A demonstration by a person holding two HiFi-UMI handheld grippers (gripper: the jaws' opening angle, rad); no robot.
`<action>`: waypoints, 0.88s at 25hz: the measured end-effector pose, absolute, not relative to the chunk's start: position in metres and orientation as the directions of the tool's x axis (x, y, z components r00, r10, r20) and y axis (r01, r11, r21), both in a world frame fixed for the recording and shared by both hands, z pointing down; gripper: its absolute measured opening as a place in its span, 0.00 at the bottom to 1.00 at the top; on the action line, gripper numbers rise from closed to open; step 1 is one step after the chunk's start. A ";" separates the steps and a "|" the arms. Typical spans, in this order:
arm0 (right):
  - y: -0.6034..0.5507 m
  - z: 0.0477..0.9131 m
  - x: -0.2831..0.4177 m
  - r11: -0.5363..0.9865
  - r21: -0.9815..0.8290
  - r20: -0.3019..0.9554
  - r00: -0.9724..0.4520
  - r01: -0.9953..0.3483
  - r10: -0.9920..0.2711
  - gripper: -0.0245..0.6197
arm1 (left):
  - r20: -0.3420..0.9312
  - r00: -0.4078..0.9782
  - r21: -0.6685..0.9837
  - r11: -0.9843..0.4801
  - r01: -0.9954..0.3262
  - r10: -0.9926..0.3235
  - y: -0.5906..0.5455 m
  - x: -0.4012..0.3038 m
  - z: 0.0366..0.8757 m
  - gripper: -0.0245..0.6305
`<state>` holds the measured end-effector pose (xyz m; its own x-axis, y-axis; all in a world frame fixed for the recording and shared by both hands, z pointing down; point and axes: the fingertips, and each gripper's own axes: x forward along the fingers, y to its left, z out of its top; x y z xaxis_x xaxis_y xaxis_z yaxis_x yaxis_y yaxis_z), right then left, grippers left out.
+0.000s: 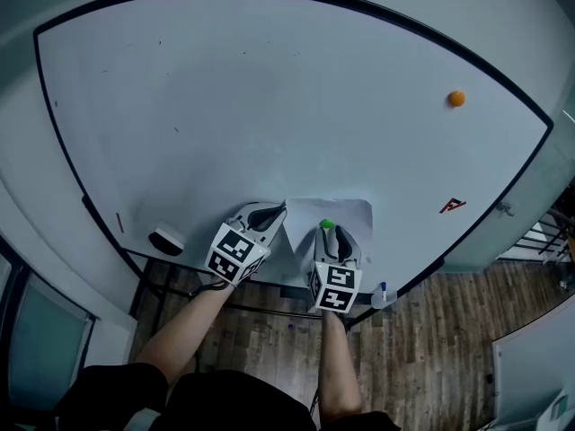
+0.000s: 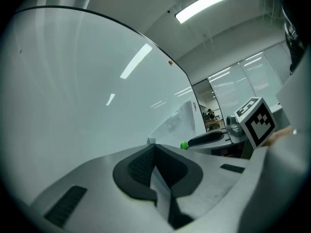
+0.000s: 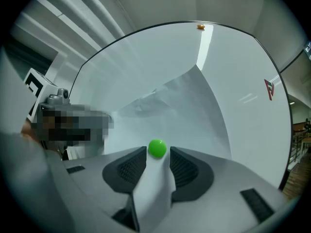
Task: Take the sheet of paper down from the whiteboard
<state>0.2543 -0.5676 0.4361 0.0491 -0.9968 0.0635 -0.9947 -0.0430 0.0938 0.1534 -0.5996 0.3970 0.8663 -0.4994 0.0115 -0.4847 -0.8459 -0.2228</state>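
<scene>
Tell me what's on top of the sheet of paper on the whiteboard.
A green magnet sits on the sheet of paper, between the open jaws of the right claw. The whiteboard patch behind the sheet is covered, so anything there cannot be seen.

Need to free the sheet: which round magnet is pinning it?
The green magnet, on the sheet between the open jaws of the right gripper; the orange magnet sits on bare whiteboard, far from it.
</scene>
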 end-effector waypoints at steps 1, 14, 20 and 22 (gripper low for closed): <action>-0.568 0.435 0.254 -0.050 0.096 0.060 0.056 -0.994 -0.997 0.27 | 0.015 0.868 -0.225 -0.847 -0.482 -0.497 -0.599 0.153 0.398 0.07; -0.577 0.432 0.254 -0.184 0.067 0.050 0.188 -0.981 -0.981 0.27 | 0.012 0.875 -0.211 -0.857 -0.471 -0.484 -0.604 0.151 0.403 0.07; -0.578 0.431 0.254 -0.215 0.066 0.040 0.218 -0.974 -0.975 0.25 | 0.021 0.880 -0.208 -0.863 -0.461 -0.475 -0.604 0.151 0.408 0.07; -0.578 0.431 0.254 -0.215 0.070 0.040 0.218 -0.974 -0.975 0.25 | 0.023 0.881 -0.205 -0.865 -0.458 -0.472 -0.605 0.150 0.409 0.07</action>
